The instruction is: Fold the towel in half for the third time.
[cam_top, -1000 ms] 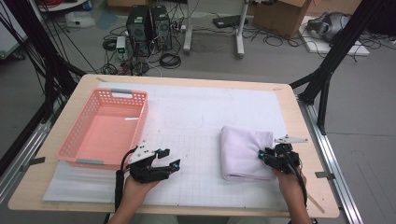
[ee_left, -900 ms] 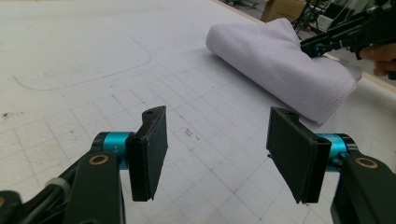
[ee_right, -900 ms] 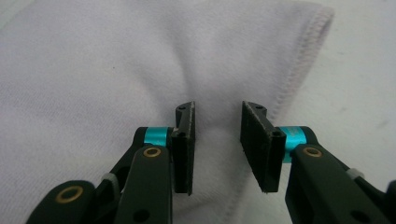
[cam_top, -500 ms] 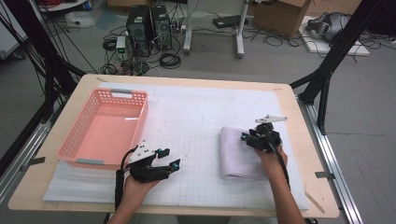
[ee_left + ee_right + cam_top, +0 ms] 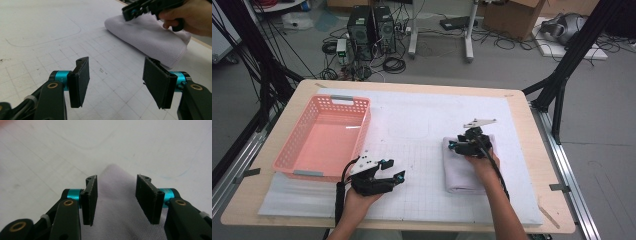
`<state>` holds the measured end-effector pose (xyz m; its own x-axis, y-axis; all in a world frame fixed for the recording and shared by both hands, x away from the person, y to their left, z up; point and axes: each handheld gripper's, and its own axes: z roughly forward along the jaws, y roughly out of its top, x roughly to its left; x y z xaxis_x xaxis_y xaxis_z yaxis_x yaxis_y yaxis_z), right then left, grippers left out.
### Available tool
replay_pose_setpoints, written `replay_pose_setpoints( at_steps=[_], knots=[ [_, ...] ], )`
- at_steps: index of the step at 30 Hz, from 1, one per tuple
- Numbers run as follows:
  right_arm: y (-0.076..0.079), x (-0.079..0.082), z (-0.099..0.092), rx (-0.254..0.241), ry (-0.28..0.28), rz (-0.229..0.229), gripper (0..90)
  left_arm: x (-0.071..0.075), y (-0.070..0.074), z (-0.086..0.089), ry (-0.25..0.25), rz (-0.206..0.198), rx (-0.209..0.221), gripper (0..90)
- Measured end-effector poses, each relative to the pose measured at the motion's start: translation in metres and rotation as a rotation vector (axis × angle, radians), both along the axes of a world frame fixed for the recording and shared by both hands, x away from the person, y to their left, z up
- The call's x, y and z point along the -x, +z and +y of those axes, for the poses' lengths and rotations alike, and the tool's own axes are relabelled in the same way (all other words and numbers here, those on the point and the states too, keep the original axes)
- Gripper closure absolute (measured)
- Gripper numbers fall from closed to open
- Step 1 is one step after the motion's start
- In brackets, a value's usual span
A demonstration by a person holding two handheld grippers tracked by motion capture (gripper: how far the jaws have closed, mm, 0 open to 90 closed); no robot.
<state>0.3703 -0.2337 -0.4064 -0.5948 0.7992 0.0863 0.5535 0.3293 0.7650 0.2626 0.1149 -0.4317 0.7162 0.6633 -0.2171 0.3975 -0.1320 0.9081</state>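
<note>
**Now: right gripper up at the towel's far end, jaws spreading**

Right gripper (image 5: 460,144) has travelled from the near right edge of the folded towel (image 5: 462,172) up along it, and sits over the towel's far end, centre-right of the high view. Its jaws have just been opening. In the right gripper view they stand apart, with the towel's far corner (image 5: 113,195) rising between them and below them; pads (image 5: 91,200) don't press on cloth, so nothing is clamped. Whether the tips rest on the fabric, can't tell.

Left gripper (image 5: 388,176) hasn't moved: lower centre-left of the high view, just below the pink basket (image 5: 362,107), jaws apart and empty. Its own view looks across bare gridded mat (image 5: 50,37) to the towel (image 5: 150,37) in the upper right, with the right gripper on top of it.

My read:
- Towel is already folded into a narrow block, lying flat on the mat in the right half of the frame, well apart from the basket.
- Right gripper looks to be lining up on the far end for a grab, either for another fold or for a lift towards the basket. Can't say which.
- Left gripper is near the towel's near-left corner but not touching; likely waiting to take the other end.
- Risk: pinching only the top layer at that corner would peel the fold open.
</note>
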Motion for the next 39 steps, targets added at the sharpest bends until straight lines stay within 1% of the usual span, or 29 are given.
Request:
replay_pose_setpoints(
  at_steps=[1, 2, 4, 5, 7, 8, 9, 10, 11, 12, 13, 15, 17, 18, 19, 20, 21, 22, 23, 25, 29, 30, 32, 33, 35, 36, 37, 38, 39],
  knots=[
    [0.003, 0.003, -0.008, 0.006, -0.017, -0.020, 58.0, 0.000, 0.000, 0.000, 0.001, -0.001, -0.003, 38.4],
    [0.004, 0.005, -0.017, 0.018, -0.047, -0.026, 60.0, 0.001, 0.000, -0.001, 0.005, -0.004, -0.006, 38.3],
    [0.002, 0.007, -0.034, 0.052, -0.091, -0.020, 66.6, 0.001, 0.000, -0.001, 0.005, -0.002, -0.008, 38.3],
    [-0.001, 0.008, -0.041, 0.092, -0.126, -0.019, 66.9, 0.001, 0.000, -0.001, 0.004, -0.006, -0.008, 38.3],
    [-0.011, 0.007, -0.053, 0.147, -0.194, 0.010, 65.1, 0.001, 0.000, -0.001, 0.000, -0.003, -0.003, 38.3],
    [-0.016, 0.007, -0.058, 0.177, -0.223, 0.013, 64.3, 0.001, 0.000, -0.002, 0.000, -0.005, -0.005, 38.3],
    [-0.020, 0.007, -0.062, 0.179, -0.235, 0.011, 64.4, 0.001, 0.000, -0.002, -0.004, -0.006, -0.007, 38.3],
    [-0.021, 0.009, -0.066, 0.161, -0.249, -0.006, 64.4, 0.001, 0.000, -0.002, -0.005, -0.005, -0.006, 38.3],
    [-0.021, 0.011, -0.069, 0.153, -0.270, -0.011, 64.4, 0.001, 0.000, -0.002, -0.004, -0.004, -0.004, 38.3],
    [-0.020, 0.014, -0.072, 0.141, -0.279, -0.015, 63.7, 0.001, 0.000, -0.002, -0.004, -0.006, -0.003, 38.3],
    [-0.019, 0.018, -0.075, 0.129, -0.284, -0.030, 61.5, 0.002, 0.000, -0.002, -0.004, -0.007, -0.002, 38.3],
    [-0.016, 0.029, -0.083, 0.083, -0.287, -0.044, 59.7, 0.002, 0.000, -0.001, -0.002, -0.008, -0.001, 38.2],
    [-0.012, 0.044, -0.091, 0.037, -0.264, -0.069, 59.7, 0.002, 0.000, -0.001, -0.003, -0.008, 0.005, 38.1],
    [-0.011, 0.050, -0.092, 0.021, -0.256, -0.070, 59.8, 0.002, 0.000, -0.001, -0.003, -0.008, 0.005, 38.2],
    [-0.010, 0.060, -0.094, -0.001, -0.229, -0.075, 60.4, 0.002, 0.000, 0.000, -0.006, -0.006, 0.006, 38.3],
    [-0.011, 0.066, -0.095, -0.002, -0.213, -0.078, 61.2, 0.002, 0.000, 0.000, -0.005, -0.004, 0.007, 38.3],
    [-0.012, 0.072, -0.094, 0.004, -0.184, -0.071, 62.3, 0.001, 0.000, 0.000, -0.004, -0.002, 0.010, 38.3],
    [-0.015, 0.079, -0.094, 0.022, -0.152, -0.058, 63.3, 0.001, 0.000, 0.000, -0.005, -0.006, 0.006, 38.3],
    [-0.018, 0.085, -0.093, 0.044, -0.135, -0.050, 64.2, 0.001, 0.000, 0.000, 0.000, -0.007, 0.010, 38.3],
    [-0.024, 0.096, -0.095, 0.055, -0.106, -0.036, 65.6, 0.001, 0.000, 0.000, 0.000, -0.003, 0.024, 38.3],
    [-0.028, 0.117, -0.107, 0.089, -0.115, -0.038, 65.8, 0.002, 0.001, 0.000, -0.006, -0.015, 0.038, 38.4],
    [-0.028, 0.122, -0.112, 0.075, -0.119, -0.034, 64.9, 0.003, 0.002, 0.000, -0.007, -0.020, 0.041, 38.4],
    [-0.025, 0.130, -0.121, 0.036, -0.133, -0.052, 61.2, 0.002, 0.002, 0.000, -0.009, -0.023, 0.047, 38.3],
    [-0.023, 0.134, -0.125, 0.004, -0.139, -0.059, 59.6, 0.002, 0.002, 0.000, -0.011, -0.027, 0.046, 38.0],
    [-0.016, 0.139, -0.131, -0.054, -0.159, -0.098, 55.0, 0.001, 0.001, 0.001, -0.019, -0.034, 0.047, 38.0],
    [-0.015, 0.140, -0.132, -0.060, -0.165, -0.114, 50.8, 0.002, 0.001, 0.001, -0.024, -0.046, 0.042, 38.1],
    [-0.013, 0.141, -0.134, -0.056, -0.176, -0.140, 45.7, 0.002, 0.001, 0.000, -0.032, -0.074, 0.026, 38.1],
    [-0.013, 0.141, -0.134, -0.059, -0.193, -0.147, 42.0, 0.003, 0.001, 0.000, -0.052, -0.092, 0.021, 38.2],
    [-0.013, 0.140, -0.135, -0.063, -0.196, -0.152, 38.7, 0.003, 0.001, 0.000, -0.065, -0.101, 0.012, 38.1]
  ],
)
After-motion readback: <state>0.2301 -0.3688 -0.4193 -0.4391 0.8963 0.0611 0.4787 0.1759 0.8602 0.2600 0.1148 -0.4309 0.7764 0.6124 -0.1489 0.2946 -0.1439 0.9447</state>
